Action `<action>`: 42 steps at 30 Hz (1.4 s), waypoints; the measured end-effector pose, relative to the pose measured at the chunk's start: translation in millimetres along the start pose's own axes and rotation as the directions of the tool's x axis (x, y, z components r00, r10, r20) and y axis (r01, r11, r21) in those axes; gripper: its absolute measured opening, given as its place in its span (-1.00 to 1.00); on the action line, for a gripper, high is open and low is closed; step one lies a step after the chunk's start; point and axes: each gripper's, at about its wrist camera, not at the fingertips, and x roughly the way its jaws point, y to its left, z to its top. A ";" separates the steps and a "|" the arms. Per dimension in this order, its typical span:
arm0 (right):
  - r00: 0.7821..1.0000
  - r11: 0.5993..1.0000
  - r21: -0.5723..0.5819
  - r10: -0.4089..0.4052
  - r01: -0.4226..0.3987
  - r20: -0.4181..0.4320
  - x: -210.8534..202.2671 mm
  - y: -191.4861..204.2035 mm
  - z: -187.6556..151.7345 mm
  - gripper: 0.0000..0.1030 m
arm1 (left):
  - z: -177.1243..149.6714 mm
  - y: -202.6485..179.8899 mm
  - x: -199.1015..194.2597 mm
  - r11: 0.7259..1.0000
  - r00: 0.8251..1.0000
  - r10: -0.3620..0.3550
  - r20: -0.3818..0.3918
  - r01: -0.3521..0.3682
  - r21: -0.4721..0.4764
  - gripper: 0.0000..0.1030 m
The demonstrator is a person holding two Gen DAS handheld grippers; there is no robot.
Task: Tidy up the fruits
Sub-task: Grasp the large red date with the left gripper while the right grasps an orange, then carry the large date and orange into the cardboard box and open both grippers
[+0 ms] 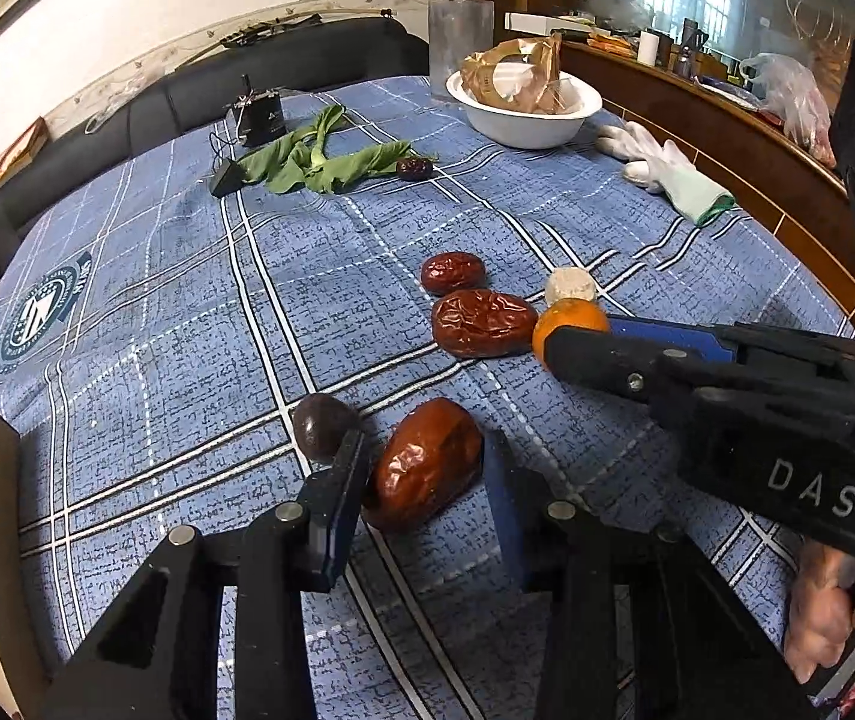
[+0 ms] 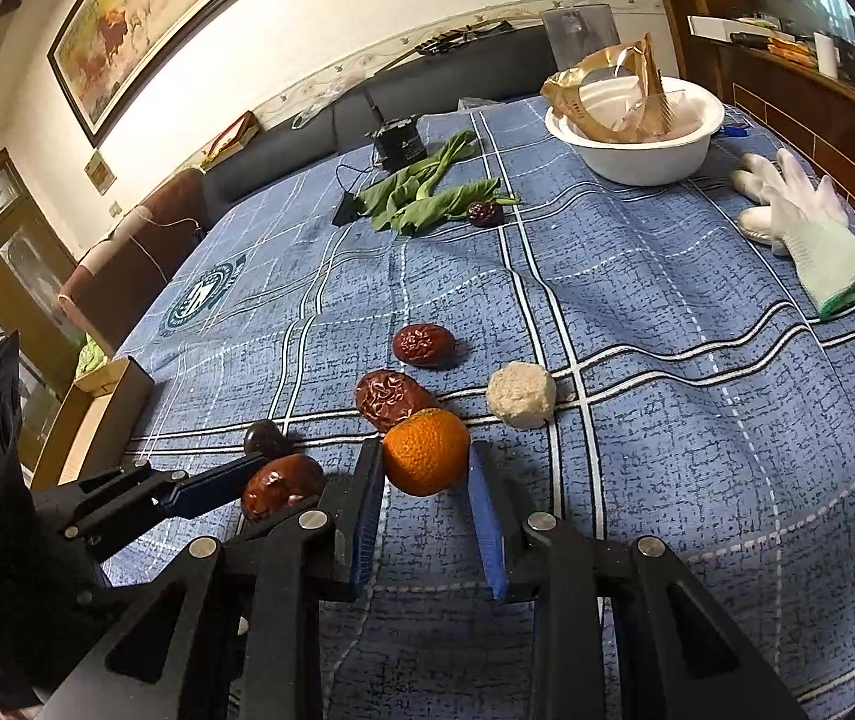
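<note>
My left gripper (image 1: 427,462) is open around a shiny red-brown date (image 1: 427,462) lying on the blue plaid cloth; its fingers stand beside the date with gaps. A dark round fruit (image 1: 324,425) sits just left of the left finger. My right gripper (image 2: 426,468) is open around an orange (image 2: 426,459), fingers flanking it. Two wrinkled red dates (image 2: 392,399) (image 2: 424,345) and a pale rough ball (image 2: 521,394) lie beyond the orange. In the left wrist view the right gripper (image 1: 583,339) reaches the orange (image 1: 568,315) from the right.
A white bowl (image 2: 643,150) holding a crumpled gold bag stands at the far right. Green leaves (image 2: 427,195) with a small dark date (image 2: 484,213), a black device (image 2: 398,141) and white gloves (image 2: 799,222) lie farther back. A cardboard box (image 2: 97,414) sits off the left edge.
</note>
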 end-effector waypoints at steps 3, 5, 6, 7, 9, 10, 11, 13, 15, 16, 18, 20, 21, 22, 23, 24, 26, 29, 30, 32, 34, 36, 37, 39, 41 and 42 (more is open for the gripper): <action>1.000 1.000 -0.011 -0.001 0.001 0.005 -0.9 2.2 -0.3 -0.41 | -1.6 7.1 -4.2 0.998 0.999 -0.034 0.000 0.034 -0.060 -0.28; 1.000 1.000 -0.015 -0.002 0.002 0.008 -1.3 3.5 -0.6 -0.41 | -4.0 12.6 -9.8 0.995 0.999 -0.034 0.008 0.034 -0.095 -0.28; 1.000 1.000 -0.017 -0.001 0.001 0.008 -1.6 4.2 -1.2 -0.41 | -5.6 15.5 -13.0 0.993 0.999 -0.034 0.010 0.035 -0.112 -0.28; 1.000 1.000 -0.018 0.000 0.001 0.008 -1.5 4.4 -1.3 -0.41 | -8.2 20.2 -17.7 0.989 0.999 -0.039 0.013 0.040 -0.139 -0.28; 1.000 1.000 -0.023 -0.004 0.004 0.008 -0.8 5.5 -1.9 -0.41 | -13.1 25.5 -25.4 0.984 0.999 -0.038 0.019 0.041 -0.175 -0.28; 1.000 1.000 -0.025 -0.006 0.006 0.008 -0.5 6.0 -2.4 -0.41 | -16.4 28.9 -30.7 0.980 0.999 -0.035 0.025 0.039 -0.194 -0.28; 1.000 1.000 -0.027 -0.008 0.008 0.008 -0.1 6.3 -2.5 -0.41 | -20.6 32.9 -37.6 0.976 0.999 -0.035 0.034 0.041 -0.215 -0.28; 1.000 0.999 -0.032 -0.013 0.013 0.010 0.0 7.8 -3.5 -0.41 | -28.5 40.5 -49.7 0.967 0.998 -0.027 0.052 0.039 -0.253 -0.27; 1.000 0.999 -0.033 -0.014 0.014 0.009 1.3 8.5 -4.1 -0.41 | -37.2 51.3 -62.7 0.954 0.998 -0.014 0.066 0.033 -0.298 -0.27; 1.000 0.999 -0.034 -0.015 0.016 0.008 1.6 8.6 -4.7 -0.41 | -42.0 57.6 -69.0 0.945 0.997 -0.011 0.075 0.034 -0.326 -0.27; 1.000 0.999 -0.042 -0.023 0.023 0.004 3.5 10.5 -6.3 -0.41 | -54.4 72.5 -84.6 0.924 0.995 0.003 0.095 0.033 -0.381 -0.27; 1.000 0.998 -0.050 -0.030 0.030 0.005 4.1 13.5 -7.4 -0.41 | -65.4 84.8 -100.7 0.910 0.992 0.049 0.112 0.002 -0.414 -0.27; 0.999 0.998 -0.058 -0.039 0.039 0.006 3.3 16.5 -7.5 -0.41 | -70.7 90.8 -108.4 0.905 0.990 0.075 0.118 -0.018 -0.426 -0.27; 0.999 0.997 -0.067 -0.045 0.045 0.006 1.5 21.1 -7.8 -0.41 | -75.2 96.4 -115.1 0.900 0.988 0.094 0.121 -0.032 -0.435 -0.27; 0.999 0.996 -0.077 -0.043 0.043 0.007 -1.2 26.2 -8.2 -0.41 | -80.9 103.9 -123.1 0.894 0.986 0.113 0.124 -0.046 -0.446 -0.27; 0.999 0.995 -0.087 -0.038 0.039 0.008 -4.3 31.6 -8.7 -0.41 | -85.7 110.7 -129.7 0.887 0.984 0.127 0.126 -0.056 -0.458 -0.27; 1.000 0.993 -0.118 -0.022 0.023 0.008 -12.1 48.1 -10.8 -0.41 | -95.6 125.5 -142.2 0.869 0.980 0.148 0.130 -0.066 -0.490 -0.27; 1.000 0.989 -0.150 0.014 -0.014 -0.001 -18.6 73.3 -12.9 -0.40 | -111.5 146.9 -158.5 0.845 0.976 0.166 0.141 -0.067 -0.531 -0.26; 0.999 0.986 -0.164 0.032 -0.032 -0.006 -19.9 84.5 -13.6 -0.40 | -116.1 152.7 -162.4 0.839 0.975 0.175 0.140 -0.074 -0.540 -0.26; 0.998 0.980 -0.187 0.060 -0.062 -0.019 -20.2 103.5 -15.7 -0.40 | -126.2 165.3 -169.6 0.828 0.973 0.190 0.133 -0.087 -0.554 -0.26; 0.995 0.973 -0.208 0.093 -0.099 -0.039 -18.5 125.2 -18.1 -0.40 | -132.6 180.6 -175.2 0.821 0.971 0.208 0.114 -0.110 -0.561 -0.26; 0.990 0.963 -0.230 0.129 -0.140 -0.064 -15.2 151.0 -22.5 -0.39 | -135.9 194.7 -179.0 0.812 0.969 0.229 0.092 -0.139 -0.567 -0.26; 0.986 0.957 -0.241 0.147 -0.162 -0.078 -12.4 165.0 -24.9 -0.39 | -137.3 203.2 -181.2 0.807 0.967 0.240 0.080 -0.154 -0.571 -0.26; 0.979 0.946 -0.258 0.175 -0.196 -0.102 -7.7 187.0 -29.4 -0.39 | -139.6 219.3 -184.3 0.797 0.964 0.261 0.060 -0.179 -0.577 -0.26; 0.971 0.932 -0.281 0.201 -0.230 -0.130 0.1 213.3 -35.1 -0.39 | -141.0 238.5 -185.2 0.785 0.960 0.278 0.040 -0.203 -0.586 -0.26; 0.968 0.925 -0.291 0.209 -0.243 -0.142 3.8 224.0 -37.3 -0.39 | -141.0 246.3 -183.7 0.779 0.959 0.281 0.030 -0.210 -0.591 -0.26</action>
